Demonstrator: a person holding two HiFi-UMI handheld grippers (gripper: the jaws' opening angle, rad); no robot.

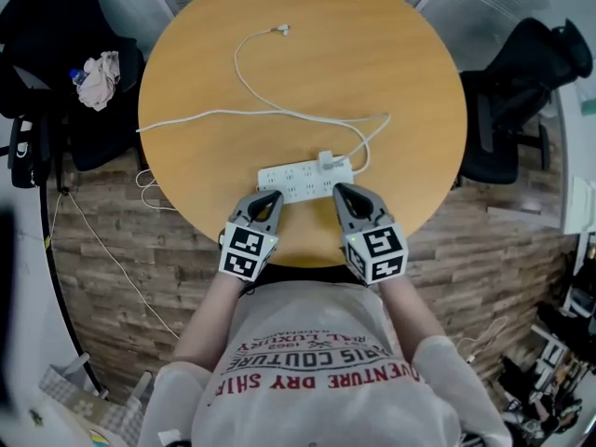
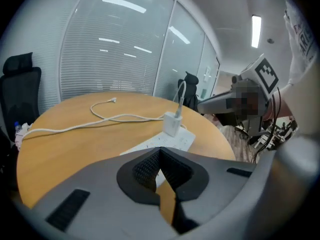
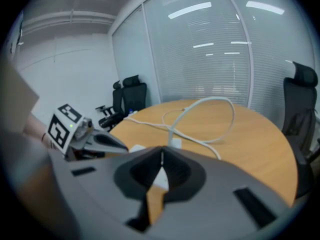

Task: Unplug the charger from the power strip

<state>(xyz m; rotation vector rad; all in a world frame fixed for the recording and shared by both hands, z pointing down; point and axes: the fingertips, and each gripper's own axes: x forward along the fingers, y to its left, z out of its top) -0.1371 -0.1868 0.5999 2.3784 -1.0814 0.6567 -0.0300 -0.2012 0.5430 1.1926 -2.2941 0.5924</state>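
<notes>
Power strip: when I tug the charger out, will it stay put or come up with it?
Probably lifts: the power strip looks a slim, light plastic bar lying loose on the smooth table. Rigid, so it should pivot rather than bend. Its cable lies slack, offering little restraint.

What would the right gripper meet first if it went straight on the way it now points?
Probably the right end of the power strip, just ahead of the right gripper; the charger plugged in there sits just beyond, though depth is unclear.

The grey left gripper [image 2: 160,151] has its jaws together, empty. Just beyond, a white block charger [image 2: 173,123] stands plugged into a flat white power strip [image 2: 162,143] on a round wooden table [image 2: 65,144].
</notes>
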